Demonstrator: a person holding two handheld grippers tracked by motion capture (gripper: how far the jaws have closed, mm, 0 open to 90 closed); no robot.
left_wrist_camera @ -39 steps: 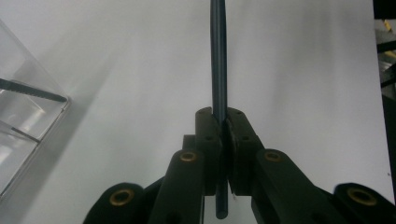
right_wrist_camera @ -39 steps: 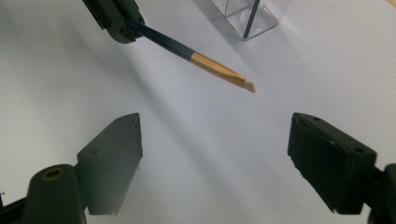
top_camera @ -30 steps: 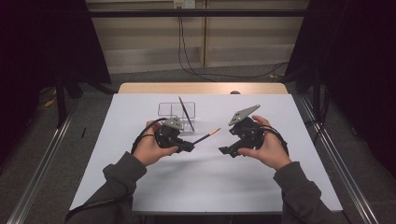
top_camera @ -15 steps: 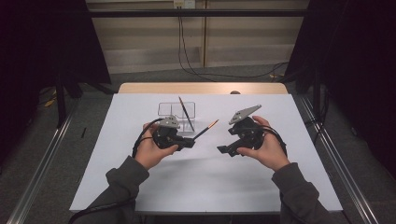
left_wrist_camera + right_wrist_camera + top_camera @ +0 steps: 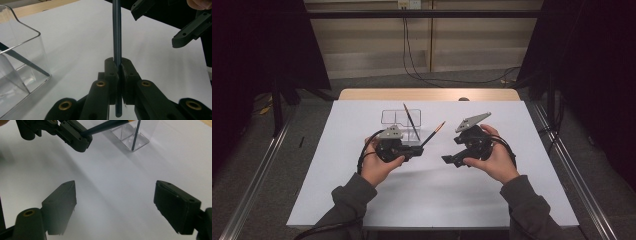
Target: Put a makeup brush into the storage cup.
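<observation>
the left gripper [image 5: 119, 65] is clamped on a dark pencil [image 5: 116, 30] that sticks out toward the right gripper [image 5: 115, 205], whose jaws stand wide apart over the white table [image 5: 437, 200]; a second pencil [image 5: 411, 120] leans in the clear box [image 5: 388, 116] nearby

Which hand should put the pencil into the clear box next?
Left. The left gripper already has its fingers shut on the pencil, and the clear box sits right beside it. The right gripper is open, holding nothing.
</observation>
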